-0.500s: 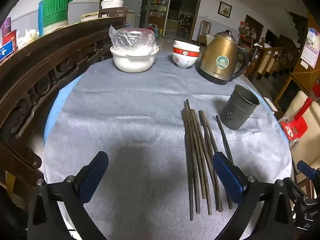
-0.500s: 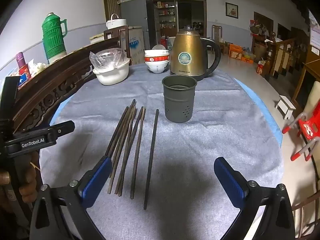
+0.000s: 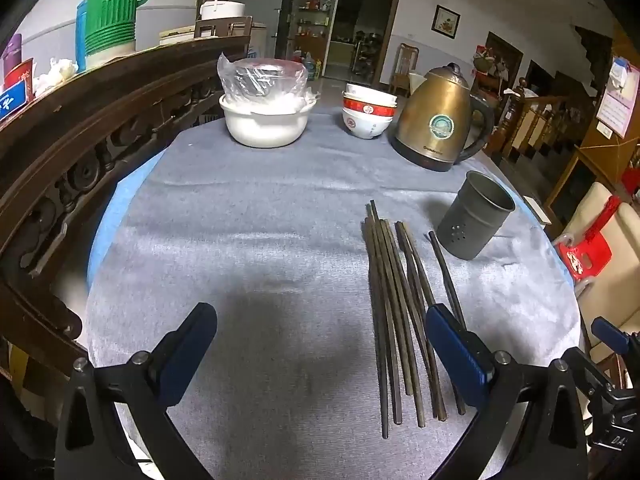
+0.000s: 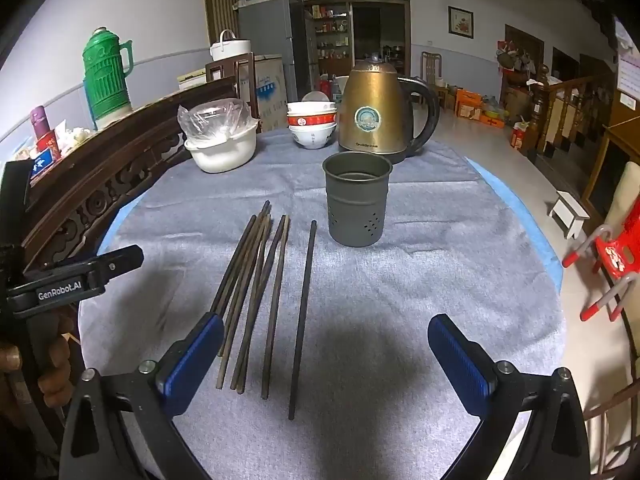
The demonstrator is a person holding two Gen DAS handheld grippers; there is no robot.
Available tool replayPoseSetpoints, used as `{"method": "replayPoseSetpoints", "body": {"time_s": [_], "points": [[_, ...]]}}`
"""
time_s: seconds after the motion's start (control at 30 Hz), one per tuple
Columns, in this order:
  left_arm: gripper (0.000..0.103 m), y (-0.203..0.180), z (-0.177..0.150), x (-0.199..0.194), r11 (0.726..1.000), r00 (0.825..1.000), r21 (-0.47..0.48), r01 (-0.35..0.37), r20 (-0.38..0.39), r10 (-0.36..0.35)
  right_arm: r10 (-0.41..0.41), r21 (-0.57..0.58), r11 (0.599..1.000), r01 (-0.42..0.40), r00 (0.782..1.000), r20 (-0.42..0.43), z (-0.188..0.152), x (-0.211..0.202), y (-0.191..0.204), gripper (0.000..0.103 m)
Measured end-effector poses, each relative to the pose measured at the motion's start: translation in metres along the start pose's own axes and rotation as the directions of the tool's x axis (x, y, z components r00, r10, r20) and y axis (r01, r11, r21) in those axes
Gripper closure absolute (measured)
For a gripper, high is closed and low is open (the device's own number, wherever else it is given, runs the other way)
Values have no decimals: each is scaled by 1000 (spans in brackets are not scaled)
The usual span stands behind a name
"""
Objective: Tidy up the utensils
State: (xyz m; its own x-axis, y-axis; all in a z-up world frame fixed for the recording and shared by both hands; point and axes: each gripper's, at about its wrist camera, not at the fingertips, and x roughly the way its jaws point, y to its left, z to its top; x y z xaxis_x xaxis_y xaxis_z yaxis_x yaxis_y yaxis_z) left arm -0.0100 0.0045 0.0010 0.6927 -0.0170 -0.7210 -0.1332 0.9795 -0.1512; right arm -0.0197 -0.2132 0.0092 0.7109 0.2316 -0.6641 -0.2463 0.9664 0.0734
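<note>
I was at the very start of the job: nothing had been picked up yet. My left gripper [image 3: 320, 356] hovered above the table with its blue-padded fingers spread wide and empty. My right gripper [image 4: 326, 354] was the same, spread wide and holding nothing.

The chopsticks [image 4: 256, 292] lay flat on the cloth in a loose bundle, roughly parallel, running away from me. One dark chopstick [image 4: 303, 312] lay apart from the bundle, on its right side. The grey metal holder [image 4: 356, 202] stood upright and empty just beyond the far ends of the chopsticks, with small holes in its lower wall.

I judged the next move to be a pickup of the single chopstick, since it was free of the others and lay between the right gripper's fingers. That would call for lowering, closing across its thin shaft, then tipping it upright over the holder's mouth.

The table [image 3: 260, 208] was round, covered in a grey cloth over a blue underlayer. At its far edge stood a white bowl covered with plastic [image 3: 266, 120], stacked red-and-white bowls [image 3: 368, 114] and a bronze electric kettle [image 3: 438, 118]. A carved dark wooden rail [image 3: 92, 128] curved along the left, with a green thermos [image 3: 114, 8] behind it. The room beyond was a lived-in house interior with a fridge, a wall clock and a red stool [image 4: 612, 256].
</note>
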Motion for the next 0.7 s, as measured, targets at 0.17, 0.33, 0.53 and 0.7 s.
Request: {"method": "replayPoseSetpoints", "body": {"time_s": [0.17,0.33,0.53,0.7], "points": [[0,-1,0,1,1000,1000,7,3,-1,-3,15,17,1000,-15,1000,1,1,1,-3,0],[0,-1,0,3,1000,1000,8,9,-7,-9,15,18,1000,-15,1000,5,0,0,-5,0],[0,-1,-1,2,1000,1000,9,11,-3,-11,14,18,1000,-14,1000,10,0,-2,-5,0],[0,0,-3,1,1000,1000,6,11,-5,-11,16,18,1000,-17,1000,7,0,-2,-5,0]]}}
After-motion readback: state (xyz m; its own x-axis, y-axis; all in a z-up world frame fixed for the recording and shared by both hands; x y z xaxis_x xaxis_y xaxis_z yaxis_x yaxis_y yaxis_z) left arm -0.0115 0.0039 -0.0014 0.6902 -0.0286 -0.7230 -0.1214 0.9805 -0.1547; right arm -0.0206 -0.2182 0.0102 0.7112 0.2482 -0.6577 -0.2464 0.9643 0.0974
